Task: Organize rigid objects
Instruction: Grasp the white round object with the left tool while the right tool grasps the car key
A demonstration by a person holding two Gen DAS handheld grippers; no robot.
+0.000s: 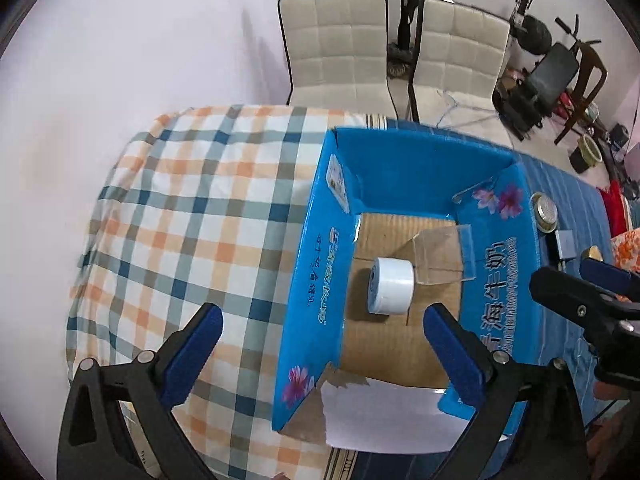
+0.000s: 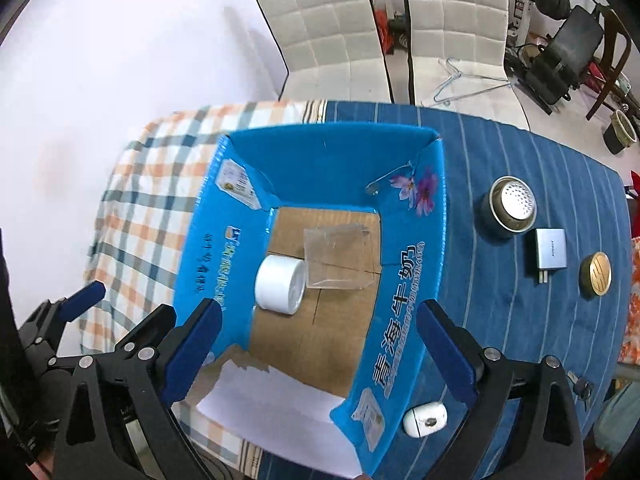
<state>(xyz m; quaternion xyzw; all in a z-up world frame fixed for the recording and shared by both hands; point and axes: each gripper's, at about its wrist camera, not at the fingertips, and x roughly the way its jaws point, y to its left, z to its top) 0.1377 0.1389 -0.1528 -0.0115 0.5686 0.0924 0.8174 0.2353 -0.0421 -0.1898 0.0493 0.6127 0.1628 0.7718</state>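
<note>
A blue cardboard box (image 1: 316,248) (image 2: 408,280) stands open on the table. Inside lie a white tape roll (image 1: 392,286) (image 2: 280,284) and a clear plastic case (image 1: 438,256) (image 2: 340,256). My left gripper (image 1: 324,356) is open and empty, straddling the box's left wall. My right gripper (image 2: 320,348) is open and empty above the box's near end. On the blue cloth right of the box lie a round metal strainer (image 2: 512,206) (image 1: 544,212), a silver charger (image 2: 550,254) (image 1: 566,244), a gold-lidded tin (image 2: 596,274) and a white earbud case (image 2: 424,420).
A plaid cloth (image 1: 192,216) covers the table's left part, a blue striped cloth (image 2: 520,320) the right. Two white chairs (image 2: 332,28) stand behind the table, one with a wire hanger (image 2: 460,80). Keys (image 2: 582,388) lie near the right edge. White paper (image 2: 272,404) lies at the box's near end.
</note>
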